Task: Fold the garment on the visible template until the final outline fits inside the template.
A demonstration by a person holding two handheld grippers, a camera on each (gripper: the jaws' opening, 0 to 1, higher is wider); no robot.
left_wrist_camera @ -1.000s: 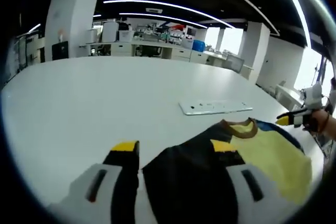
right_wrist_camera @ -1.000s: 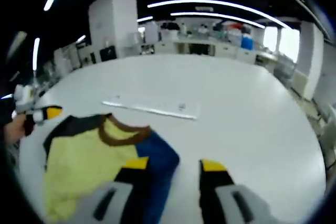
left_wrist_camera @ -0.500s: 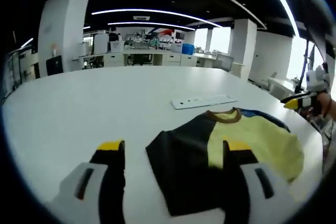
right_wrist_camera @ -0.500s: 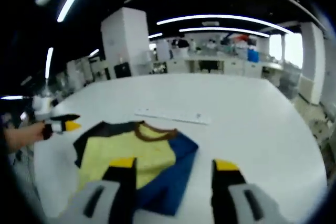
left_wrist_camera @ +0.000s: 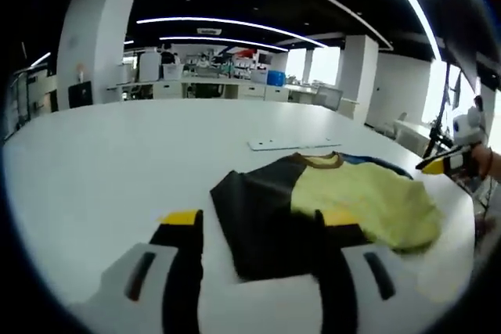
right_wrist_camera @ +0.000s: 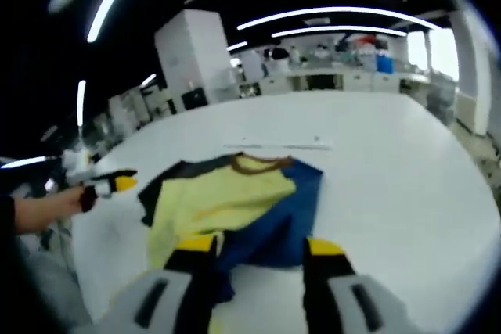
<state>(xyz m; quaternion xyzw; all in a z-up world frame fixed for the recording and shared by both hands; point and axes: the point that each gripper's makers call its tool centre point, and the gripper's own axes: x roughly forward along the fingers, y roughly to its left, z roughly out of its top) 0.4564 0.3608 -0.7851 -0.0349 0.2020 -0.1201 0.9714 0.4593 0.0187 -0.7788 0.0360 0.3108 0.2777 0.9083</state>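
A garment [left_wrist_camera: 313, 197] lies flat on the white table [left_wrist_camera: 117, 162]: black on one side, yellow in the middle, blue on the other side, with a brown collar [left_wrist_camera: 322, 161]. My left gripper [left_wrist_camera: 258, 228] stands open just short of its black edge, the right jaw over the cloth. In the right gripper view the garment [right_wrist_camera: 227, 197] spreads ahead. My right gripper [right_wrist_camera: 258, 248] is open there, with the blue side [right_wrist_camera: 282, 224] showing between its jaws. Each gripper appears in the other's view: the right gripper [left_wrist_camera: 442, 163] and the left gripper [right_wrist_camera: 109, 184], held by a hand [right_wrist_camera: 39, 210].
A flat white strip [left_wrist_camera: 286, 144] lies on the table just beyond the collar, and it is the same white strip [right_wrist_camera: 278, 146] in the right gripper view. Desks, shelves and white pillars stand far behind the table. The table's edge curves close on both sides.
Both views have drawn back from the garment, so it now sits farther ahead of the jaws and more of it shows. Both grippers stay open. The garment itself looks unmoved.
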